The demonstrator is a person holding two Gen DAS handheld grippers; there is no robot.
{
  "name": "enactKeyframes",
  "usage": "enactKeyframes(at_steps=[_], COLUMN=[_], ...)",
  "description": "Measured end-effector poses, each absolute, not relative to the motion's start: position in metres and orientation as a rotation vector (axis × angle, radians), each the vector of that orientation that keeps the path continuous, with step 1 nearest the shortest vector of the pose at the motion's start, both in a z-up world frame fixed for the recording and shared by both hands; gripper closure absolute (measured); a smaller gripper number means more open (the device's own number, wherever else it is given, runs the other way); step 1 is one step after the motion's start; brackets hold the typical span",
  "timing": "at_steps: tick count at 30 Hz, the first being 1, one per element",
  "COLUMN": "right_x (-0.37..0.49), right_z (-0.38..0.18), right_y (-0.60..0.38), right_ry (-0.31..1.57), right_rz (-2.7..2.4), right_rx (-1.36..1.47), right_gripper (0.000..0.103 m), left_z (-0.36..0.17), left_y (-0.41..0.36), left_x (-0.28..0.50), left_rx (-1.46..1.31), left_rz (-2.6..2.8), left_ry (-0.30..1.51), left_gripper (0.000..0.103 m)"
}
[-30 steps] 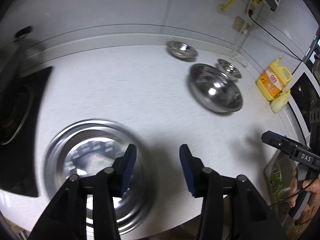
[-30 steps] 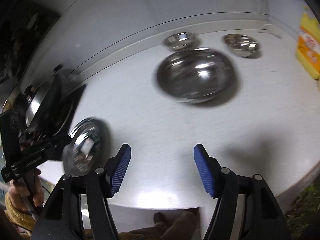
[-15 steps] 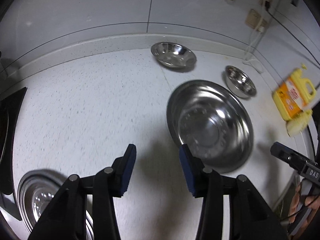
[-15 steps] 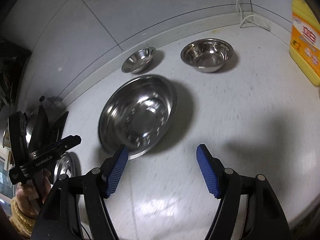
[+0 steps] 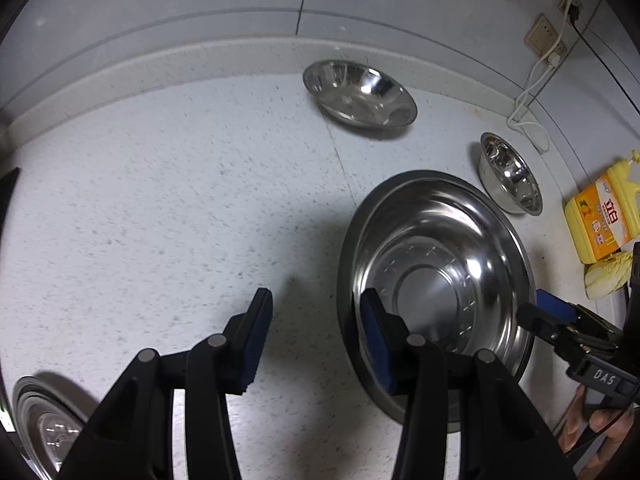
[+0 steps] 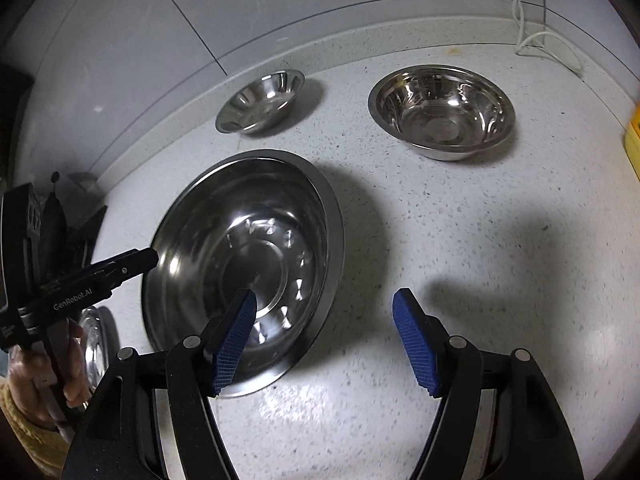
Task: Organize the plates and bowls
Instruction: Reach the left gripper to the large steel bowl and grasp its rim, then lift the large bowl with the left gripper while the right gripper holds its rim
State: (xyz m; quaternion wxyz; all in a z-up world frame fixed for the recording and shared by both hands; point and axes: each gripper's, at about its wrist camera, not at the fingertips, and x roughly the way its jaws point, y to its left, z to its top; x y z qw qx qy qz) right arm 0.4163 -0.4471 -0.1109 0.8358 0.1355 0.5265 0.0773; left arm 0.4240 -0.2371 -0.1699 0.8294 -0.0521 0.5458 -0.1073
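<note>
A large steel plate [image 5: 436, 276] lies on the white counter; it also shows in the right wrist view [image 6: 248, 256]. My left gripper [image 5: 316, 336] is open, its jaws straddling the plate's left rim. My right gripper [image 6: 324, 332] is open, its jaws straddling the plate's right rim. A shallow steel bowl [image 5: 360, 94] [image 6: 260, 100] sits by the back wall. A deeper steel bowl [image 5: 510, 172] [image 6: 442, 110] sits to its right. A second steel plate [image 5: 44, 424] [image 6: 94, 344] lies at the near left.
A yellow detergent bottle [image 5: 604, 216] and a pale sponge [image 5: 608, 274] stand at the right. A white cable [image 6: 536, 36] lies against the back wall. A dark stove edge [image 6: 76, 236] is at the left.
Both grippers have closed in on the large plate from opposite sides. The left one has swung away from the near-left plate. Both stay open.
</note>
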Motion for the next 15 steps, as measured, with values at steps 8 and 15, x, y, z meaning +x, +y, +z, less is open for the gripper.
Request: enactKeyframes(at_steps=[8, 15], right_x=[0.428, 0.428], right_z=[-0.119, -0.119], right_y=[-0.447, -0.442], right_ry=[1.152, 1.15], right_rz=[0.176, 0.21], right_rx=[0.257, 0.263], right_gripper=[0.063, 0.088], left_z=[-0.185, -0.183], left_y=[-0.244, -0.254], left_x=[0.432, 0.43], left_rx=[-0.16, -0.147], left_rz=[-0.26, -0.291], left_ry=[1.195, 1.19], left_gripper=[0.065, 0.093])
